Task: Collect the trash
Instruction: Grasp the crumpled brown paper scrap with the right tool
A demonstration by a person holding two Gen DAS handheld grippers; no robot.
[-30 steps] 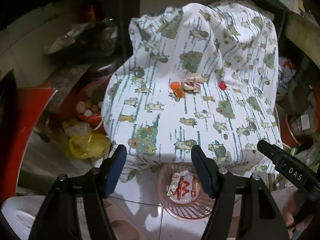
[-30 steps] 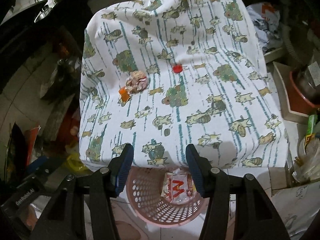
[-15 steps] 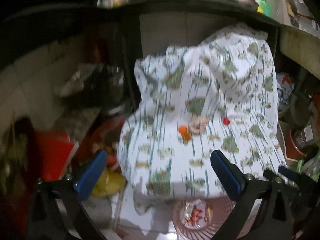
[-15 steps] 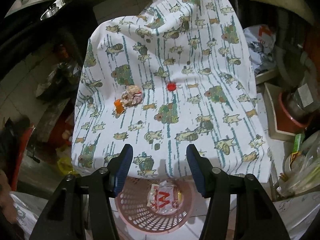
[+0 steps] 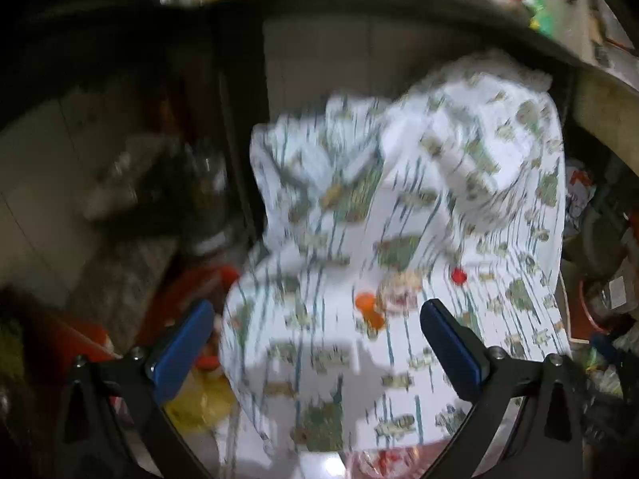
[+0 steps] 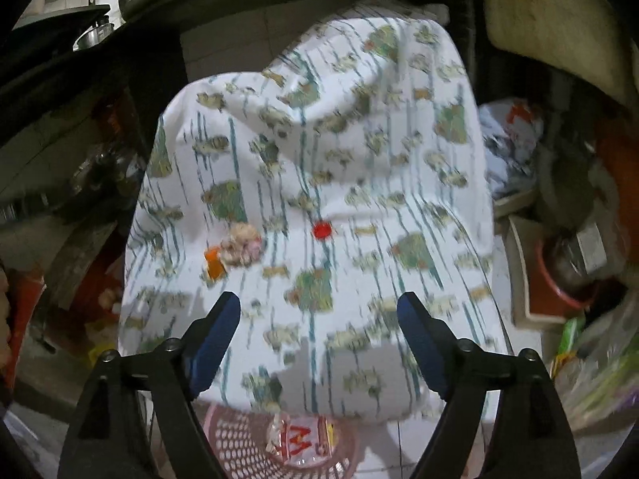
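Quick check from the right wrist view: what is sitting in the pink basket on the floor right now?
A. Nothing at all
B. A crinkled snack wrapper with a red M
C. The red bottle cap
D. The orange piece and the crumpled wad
B. A snack wrapper with a red M lies in the pink basket, while the red cap, orange piece and crumpled wad sit on the patterned cloth.

We note a matt printed cloth [image 6: 359,183] draped over the table, soft and creased toward the upper centre. On it, mid-left, crumpled paper [image 6: 241,245] beside glossy orange plastic [image 6: 214,263]; a smooth red plastic cap [image 6: 322,230]. Bottom centre: a perforated pink plastic basket [image 6: 235,439] holding a shiny wrapper [image 6: 301,439]. We see matt blue pads [image 5: 451,349] on black plastic arms.
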